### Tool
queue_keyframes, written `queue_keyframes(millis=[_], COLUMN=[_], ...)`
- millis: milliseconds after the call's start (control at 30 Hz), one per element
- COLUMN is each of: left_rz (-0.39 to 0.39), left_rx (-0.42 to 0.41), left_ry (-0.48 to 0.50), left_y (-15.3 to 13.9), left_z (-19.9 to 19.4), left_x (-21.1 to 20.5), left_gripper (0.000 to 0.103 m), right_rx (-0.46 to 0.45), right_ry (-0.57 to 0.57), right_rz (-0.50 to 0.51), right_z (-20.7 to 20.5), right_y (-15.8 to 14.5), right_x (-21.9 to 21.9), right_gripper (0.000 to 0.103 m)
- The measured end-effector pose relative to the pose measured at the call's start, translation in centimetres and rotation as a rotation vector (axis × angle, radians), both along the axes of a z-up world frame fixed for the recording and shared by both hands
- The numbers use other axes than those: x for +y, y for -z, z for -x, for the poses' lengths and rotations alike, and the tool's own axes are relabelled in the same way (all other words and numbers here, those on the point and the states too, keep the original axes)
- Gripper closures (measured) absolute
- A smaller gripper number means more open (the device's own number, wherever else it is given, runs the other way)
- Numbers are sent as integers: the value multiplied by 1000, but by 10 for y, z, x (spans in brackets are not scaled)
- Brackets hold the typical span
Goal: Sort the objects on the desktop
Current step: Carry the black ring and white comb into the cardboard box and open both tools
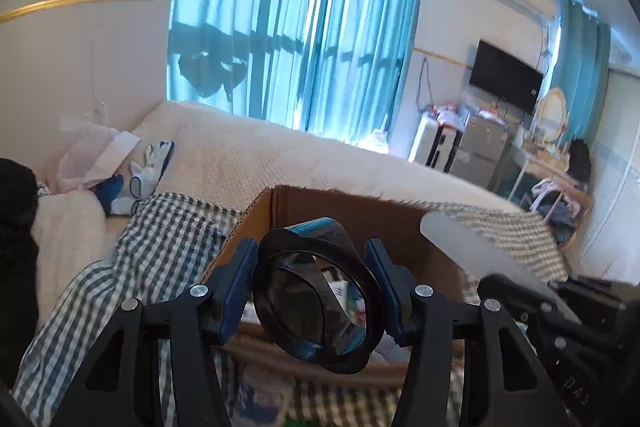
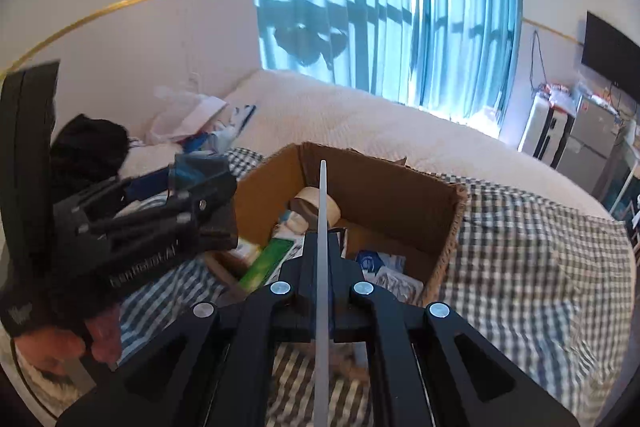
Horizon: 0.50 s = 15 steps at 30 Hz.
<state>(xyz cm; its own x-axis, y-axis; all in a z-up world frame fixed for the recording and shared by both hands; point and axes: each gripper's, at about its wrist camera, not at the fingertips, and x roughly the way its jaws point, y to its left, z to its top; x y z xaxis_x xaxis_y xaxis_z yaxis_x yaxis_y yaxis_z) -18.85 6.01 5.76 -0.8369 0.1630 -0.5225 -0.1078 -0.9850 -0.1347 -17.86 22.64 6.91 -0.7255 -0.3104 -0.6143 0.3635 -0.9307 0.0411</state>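
Note:
My left gripper (image 1: 310,253) is shut on a dark see-through plastic cup (image 1: 312,307) with a blue label, its mouth turned towards the camera. It hangs over the near edge of an open cardboard box (image 1: 320,205). My right gripper (image 2: 323,247) is shut on a thin, flat, pale-grey strip (image 2: 322,195) that points out over the same box (image 2: 380,195). The strip (image 1: 460,239) also shows at the right of the left wrist view. In the right wrist view the left gripper (image 2: 208,183) is at the left of the box, with a hand (image 2: 52,343) behind it.
The box stands on a blue-and-white checked cloth (image 2: 520,267) spread over a white bed (image 1: 240,147). Inside it lie a roll of tape (image 2: 308,201), a green packet (image 2: 266,263) and several paper packets. Clothes and bags (image 1: 100,163) are piled at the bed's far left.

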Motion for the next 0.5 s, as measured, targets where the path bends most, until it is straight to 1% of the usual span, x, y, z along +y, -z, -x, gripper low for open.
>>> queue_keyframes(millis=[100,167,200,233,267,300,333,400,500], left_rz=[13,10,12,20,25,26,30,60,120], left_rx=[-16,-13,-2,10,26,59,85,102,109], left_ry=[-12,1,4,0,-7,-9,0,22,16], left_y=[24,40,45,49,51,52,50,44,26], left_z=[26,40,42,44,43,39,37,31,14], left_x=[0,1,1,1,1,0,0,3,2], left_gripper=[47,45,38,20,12,4,4,4,4], right_rx=[-26,-26,-19,-9,0,4,9,20,44], right_ry=[18,57,69,76,76,74,76,94,84], right_rz=[5,-19,-35,-47,-52,-48,-41,-31,-11], right_z=[29,40,42,42,41,40,37,25,-3], right_y=[20,31,33,35,35,35,34,25,4], right_x=[3,6,7,8,11,13,17,22,28], right_gripper=[101,99,98,93,83,76,70,69,67])
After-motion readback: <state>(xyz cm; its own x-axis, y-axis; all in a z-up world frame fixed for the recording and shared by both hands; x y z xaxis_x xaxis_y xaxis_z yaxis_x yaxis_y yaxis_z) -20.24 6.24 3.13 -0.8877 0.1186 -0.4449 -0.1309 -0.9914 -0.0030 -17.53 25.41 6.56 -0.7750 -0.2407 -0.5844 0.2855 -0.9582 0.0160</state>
